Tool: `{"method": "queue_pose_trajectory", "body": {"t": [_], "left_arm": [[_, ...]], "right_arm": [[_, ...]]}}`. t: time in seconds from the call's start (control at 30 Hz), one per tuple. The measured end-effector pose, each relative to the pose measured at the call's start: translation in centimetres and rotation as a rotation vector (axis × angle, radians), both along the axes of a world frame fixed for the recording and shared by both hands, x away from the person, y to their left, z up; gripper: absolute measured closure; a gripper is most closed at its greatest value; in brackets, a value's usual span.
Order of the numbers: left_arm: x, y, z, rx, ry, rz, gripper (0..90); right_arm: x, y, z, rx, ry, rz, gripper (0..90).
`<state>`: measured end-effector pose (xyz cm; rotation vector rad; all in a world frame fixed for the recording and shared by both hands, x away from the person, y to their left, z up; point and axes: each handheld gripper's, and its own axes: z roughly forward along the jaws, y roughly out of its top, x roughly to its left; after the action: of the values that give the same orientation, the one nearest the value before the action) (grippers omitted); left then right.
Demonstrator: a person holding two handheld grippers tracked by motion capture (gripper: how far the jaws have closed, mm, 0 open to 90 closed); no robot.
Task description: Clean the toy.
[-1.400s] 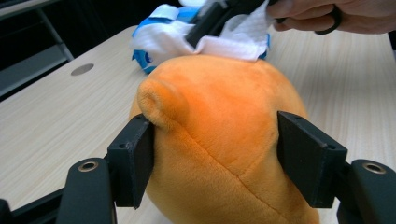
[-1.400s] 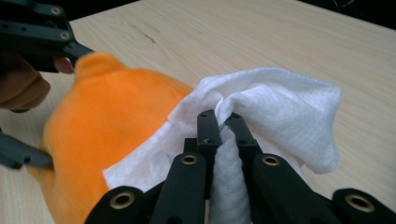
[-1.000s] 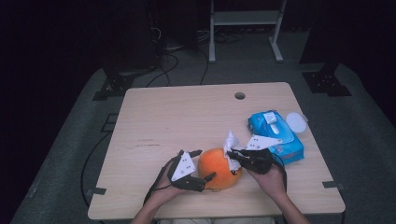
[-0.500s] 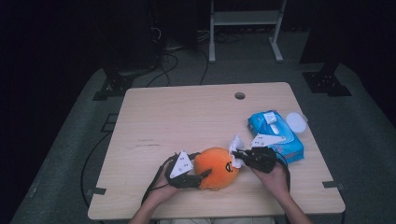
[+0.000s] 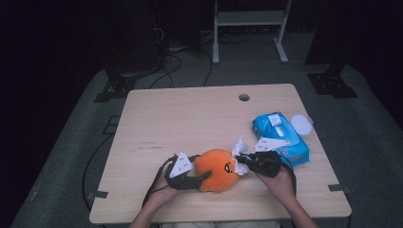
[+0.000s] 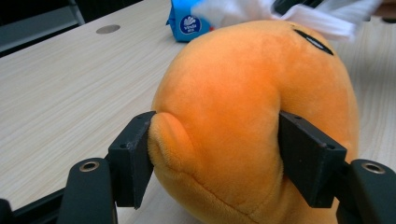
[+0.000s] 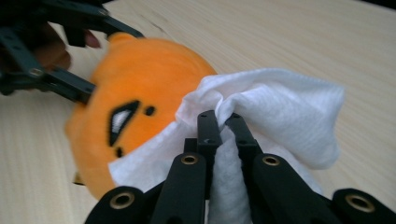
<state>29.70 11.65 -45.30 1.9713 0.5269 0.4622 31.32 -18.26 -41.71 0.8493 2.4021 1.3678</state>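
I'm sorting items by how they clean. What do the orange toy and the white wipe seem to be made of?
Toy: seemingly soft plush, with a short matte nap that dents where gripped. Wipe: likely thin nonwoven cloth or paper, matte, with a fine ribbed texture and crumpled folds.

The orange toy (image 6: 252,107) looks like soft, matt plush; the white wipe (image 7: 275,107) is crinkled cloth; the table (image 5: 190,118) is pale, matt wood grain.
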Motion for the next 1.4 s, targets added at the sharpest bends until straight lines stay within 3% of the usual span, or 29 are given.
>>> {"method": "queue_pose_trajectory", "body": {"t": [0.1, 0.17, 0.27, 0.37, 0.43, 0.5, 0.57, 0.6, 0.7, 0.8, 0.83, 0.9, 0.93, 0.97, 1.1, 1.13, 1.17, 1.27, 1.4], "left_arm": [[0.2, 0.0, -0.1, -0.010, 0.009, 0.010, 32.0], [0.1, 0.0, 0.0, -0.009, 0.009, 0.011, 32.0], [0.0, -0.1, 0.2, -0.031, -0.001, 0.001, 30.3], [-0.3, -0.2, 1.0, -0.065, -0.068, -0.014, 23.4], [-0.4, -0.3, 1.1, -0.072, -0.081, -0.024, 20.2], [-0.4, -0.5, 0.7, -0.042, -0.077, -0.030, 20.1], [-0.3, -0.7, 0.4, -0.039, -0.067, -0.028, 22.5], [-0.3, -0.8, 0.4, -0.042, -0.067, -0.017, 23.8], [-0.3, -1.2, 0.3, -0.038, -0.079, -0.014, 24.6], [-0.4, -1.4, 0.3, -0.032, -0.088, -0.018, 24.5], [-0.4, -1.3, 0.5, -0.024, -0.092, -0.019, 24.0], [-0.4, -1.2, 0.5, -0.035, -0.088, -0.019, 19.7], [-0.3, -0.8, 0.7, -0.053, -0.086, -0.016, 17.3], [-0.3, -0.8, 0.8, -0.062, -0.084, -0.019, 15.6], [-0.6, -1.1, 0.7, -0.048, -0.077, -0.052, 15.3], [-0.6, -1.1, 0.7, -0.048, -0.077, -0.052, 16.9], [-0.7, -1.5, 0.5, -0.022, -0.082, -0.059, 18.5], [-0.7, -1.8, 0.3, -0.024, -0.084, -0.062, 21.0], [-0.9, -2.1, 0.3, -0.019, -0.096, -0.066, 21.4]], "right_arm": [[-0.9, 0.8, 0.9, 0.027, -0.030, 0.062, 85.5], [-1.3, 1.4, 1.0, 0.004, -0.049, 0.078, 85.4], [-0.8, 1.2, 0.4, -0.006, -0.032, 0.056, 85.5], [-0.1, 0.6, -0.3, -0.004, -0.013, 0.021, 85.5], [0.2, 0.4, -0.6, -0.015, -0.016, -0.001, 85.5], [0.7, 0.1, -0.8, -0.003, -0.003, -0.014, 85.5], [0.9, 0.0, -0.9, 0.012, 0.008, -0.020, 85.5], [0.7, 0.2, -0.8, 0.005, -0.005, -0.028, 85.5], [-0.5, 1.7, 0.0, -0.047, -0.101, -0.024, 85.6], [-1.2, 2.7, 0.5, -0.035, -0.123, 0.025, 85.6], [-1.5, 3.5, 0.7, -0.068, -0.148, 0.039, 85.6], [-1.4, 3.4, 0.6, -0.066, -0.142, 0.038, 85.6], [-0.5, 2.7, 0.1, -0.029, -0.093, 0.026, 85.5], [-0.3, 2.4, 0.0, -0.021, -0.086, 0.019, 85.5], [0.5, 1.4, -0.3, 0.008, -0.053, -0.012, 85.5], [0.5, 1.4, -0.3, 0.008, -0.053, -0.012, 85.5], [0.5, 1.5, -0.3, 0.010, -0.054, -0.013, 85.5], [-0.4, 2.4, 0.3, -0.013, -0.104, -0.003, 85.5], [-1.5, 4.1, 0.8, 0.002, -0.127, 0.061, 85.5]]}}
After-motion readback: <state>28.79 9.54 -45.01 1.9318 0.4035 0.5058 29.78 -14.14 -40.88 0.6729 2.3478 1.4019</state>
